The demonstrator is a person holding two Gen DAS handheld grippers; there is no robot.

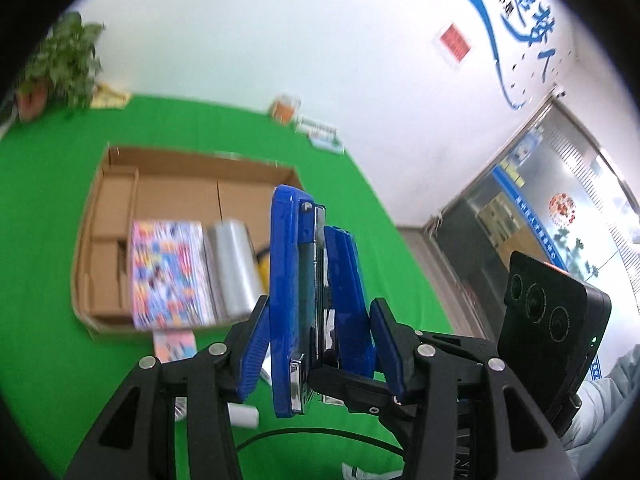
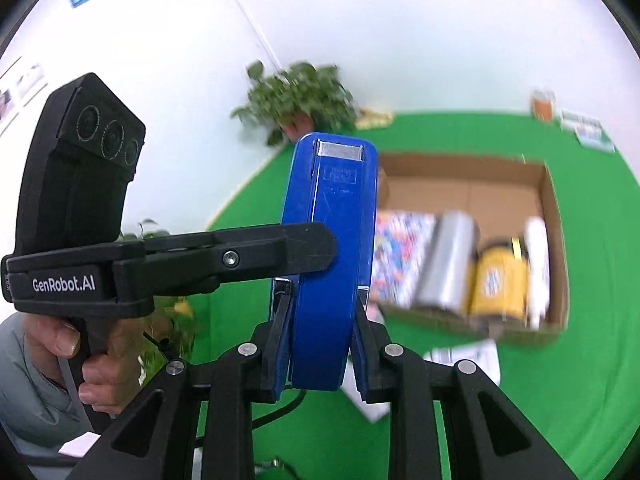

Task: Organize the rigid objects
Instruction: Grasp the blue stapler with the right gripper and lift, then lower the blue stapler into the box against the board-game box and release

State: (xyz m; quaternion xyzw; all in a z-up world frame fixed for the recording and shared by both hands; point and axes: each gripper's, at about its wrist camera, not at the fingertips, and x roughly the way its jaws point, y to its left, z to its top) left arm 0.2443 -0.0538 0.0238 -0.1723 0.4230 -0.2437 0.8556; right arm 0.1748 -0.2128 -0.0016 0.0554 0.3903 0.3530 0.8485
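The box [image 2: 554, 240] already holds several things, while both grippers, left [image 1: 316, 340] and right [image 2: 320, 344], clamp the stapler [image 2: 332, 240], not yet inside.

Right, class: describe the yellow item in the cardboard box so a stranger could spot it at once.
Start at the open cardboard box on the green table. Inside, things lie side by side in a row: a colourful printed book, a silver cylinder, then the yellow container, then a white tube. It is the only yellow thing, squat, wedged between silver and white.
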